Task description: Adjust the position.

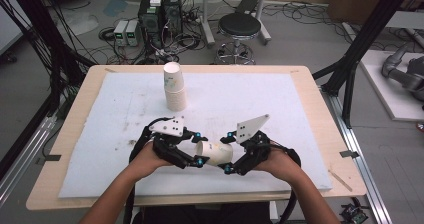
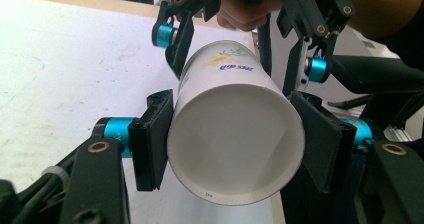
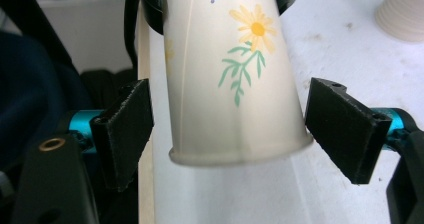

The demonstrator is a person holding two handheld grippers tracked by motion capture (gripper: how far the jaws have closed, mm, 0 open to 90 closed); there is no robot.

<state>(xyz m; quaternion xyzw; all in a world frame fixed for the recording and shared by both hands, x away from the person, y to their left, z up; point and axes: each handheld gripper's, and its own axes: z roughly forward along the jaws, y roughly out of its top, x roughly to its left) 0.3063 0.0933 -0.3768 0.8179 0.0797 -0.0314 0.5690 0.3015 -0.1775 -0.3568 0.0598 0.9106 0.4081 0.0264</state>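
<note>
A paper cup lies sideways just above the white mat, near the table's front edge, held between both tools. The left gripper clamps its base end — pads pressed on either side. The right gripper sits around the rim end, jaws spread, one pad barely touching. Farther back, a stack of cups stands upright.

Blue print on cup, seemingly illegible

Grey floor with a black stool, computer towers.
</note>
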